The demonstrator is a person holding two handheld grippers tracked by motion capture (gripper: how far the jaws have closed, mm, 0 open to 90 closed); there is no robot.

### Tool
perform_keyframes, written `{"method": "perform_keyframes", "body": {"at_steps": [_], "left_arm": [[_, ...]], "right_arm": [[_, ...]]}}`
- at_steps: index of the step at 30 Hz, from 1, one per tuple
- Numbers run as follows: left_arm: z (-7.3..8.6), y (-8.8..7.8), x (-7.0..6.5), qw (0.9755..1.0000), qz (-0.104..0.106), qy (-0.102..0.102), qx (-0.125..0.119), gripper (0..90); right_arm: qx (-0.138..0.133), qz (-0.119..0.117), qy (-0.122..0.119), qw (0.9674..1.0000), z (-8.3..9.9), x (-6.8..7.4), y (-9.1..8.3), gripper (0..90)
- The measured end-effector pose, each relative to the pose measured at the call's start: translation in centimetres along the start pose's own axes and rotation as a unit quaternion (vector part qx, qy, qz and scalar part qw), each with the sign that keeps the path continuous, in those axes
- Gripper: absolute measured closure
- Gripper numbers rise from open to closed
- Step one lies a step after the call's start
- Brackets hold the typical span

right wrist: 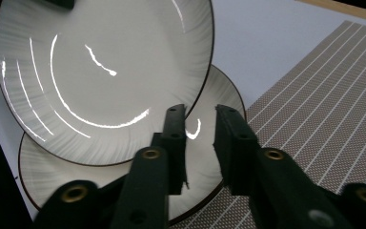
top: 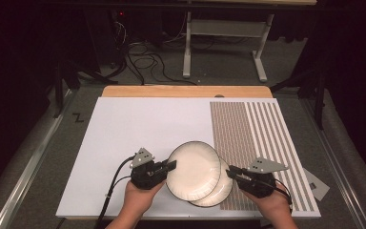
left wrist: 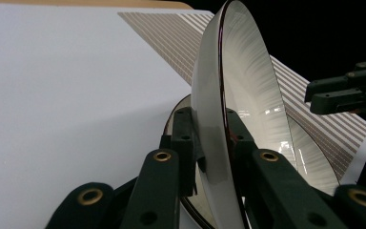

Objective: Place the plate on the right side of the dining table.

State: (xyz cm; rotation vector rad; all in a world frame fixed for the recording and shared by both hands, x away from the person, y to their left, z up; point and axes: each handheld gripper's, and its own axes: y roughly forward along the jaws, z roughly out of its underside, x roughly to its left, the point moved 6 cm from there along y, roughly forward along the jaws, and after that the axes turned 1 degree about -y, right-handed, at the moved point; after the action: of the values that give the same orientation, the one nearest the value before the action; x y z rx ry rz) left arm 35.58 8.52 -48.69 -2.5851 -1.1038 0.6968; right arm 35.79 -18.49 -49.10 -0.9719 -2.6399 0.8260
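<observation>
The left claw (top: 171, 165) pinches the left rim of the upper plate (top: 193, 170), holding it tilted above the lower plate (top: 221, 190) (which lies flat on the worktop (top: 124, 138)). The right claw (top: 229, 172), slightly spread, grips nothing just beside the plates' right edge.

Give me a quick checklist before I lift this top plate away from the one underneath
1. Left gripper clamped on the upper plate rim: ok.
2. Right gripper free of both plates, jaws apart with nothing between them: ok.
3. Upper plate tilted up off the lower plate: ok.
4. Whether the plates touch at the near edge: cannot tell.
5. Lower plate lying flat, half on the white board, half on the striped mat: ok.
6. Bare board to the left for setting down: ok.
</observation>
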Motion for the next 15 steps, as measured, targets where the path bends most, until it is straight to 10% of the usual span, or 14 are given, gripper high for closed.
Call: {"method": "perform_keyframes", "body": {"at_steps": [15], "left_arm": [[-0.1, -0.7, -0.9, 0.9976, 0.001, 0.060, -0.035, 79.2]], "right_arm": [[-0.117, 0.023, 0.037, 0.9922, -0.8, -2.5, -3.7, 16.0]]}}
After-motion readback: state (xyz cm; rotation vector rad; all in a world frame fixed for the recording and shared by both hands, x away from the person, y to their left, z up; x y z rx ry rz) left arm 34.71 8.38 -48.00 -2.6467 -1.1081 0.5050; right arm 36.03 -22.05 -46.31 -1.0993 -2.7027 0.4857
